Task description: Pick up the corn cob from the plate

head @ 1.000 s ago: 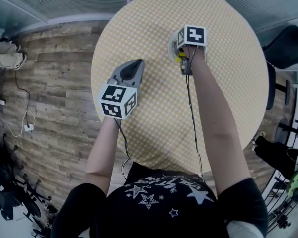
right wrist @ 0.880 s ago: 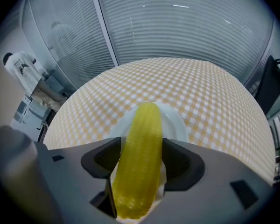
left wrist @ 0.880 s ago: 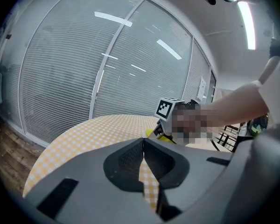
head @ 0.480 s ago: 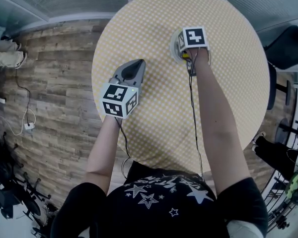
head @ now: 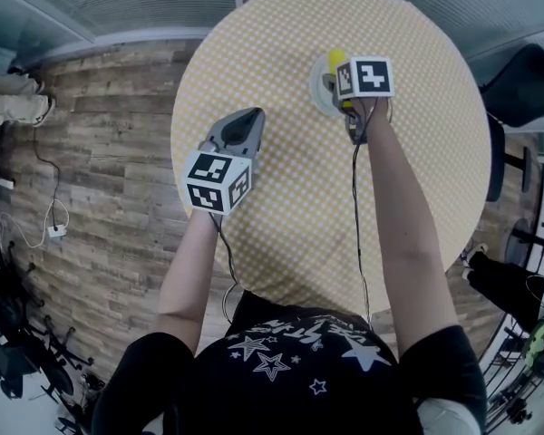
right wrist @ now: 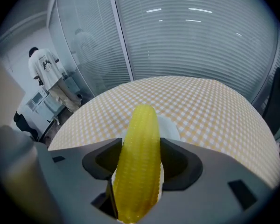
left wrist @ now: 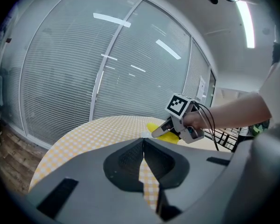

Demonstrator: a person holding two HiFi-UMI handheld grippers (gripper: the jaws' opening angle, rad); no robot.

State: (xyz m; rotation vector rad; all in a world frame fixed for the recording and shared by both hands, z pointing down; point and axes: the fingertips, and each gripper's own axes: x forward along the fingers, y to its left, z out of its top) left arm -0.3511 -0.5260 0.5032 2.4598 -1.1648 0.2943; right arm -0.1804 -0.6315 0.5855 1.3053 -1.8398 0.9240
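The right gripper [right wrist: 140, 146] had its fingers clamped on the corn cob [right wrist: 139, 171], one finger pressed against each side of the yellow cob. The cob ran lengthwise between them and its rounded end stuck out well past the fingertips. Just behind and under it lay the white plate [right wrist: 171, 126], showing on both sides of the cob. In the head view the cob [head: 336, 60] pointed away from the person, over the far part of the plate [head: 318, 95], with the right gripper's marker cube [head: 370, 76] covering its near end. From the left gripper view the cob [left wrist: 155, 127] sat tilted, its free end raised; whether its lower end cleared the plate could not be told.

The left gripper [left wrist: 143, 141] had its fingers closed tip to tip with nothing held, only the checked cloth showing through the gap behind the tips. It hovered over the left edge of the round surface [head: 417, 161], well apart from the plate, aimed across towards the right gripper [left wrist: 164, 129].

The surface carried a yellow and white checked cloth and stood on a wooden floor [head: 100, 152]. A person in a white shirt [right wrist: 45, 70] stood beyond the glass wall
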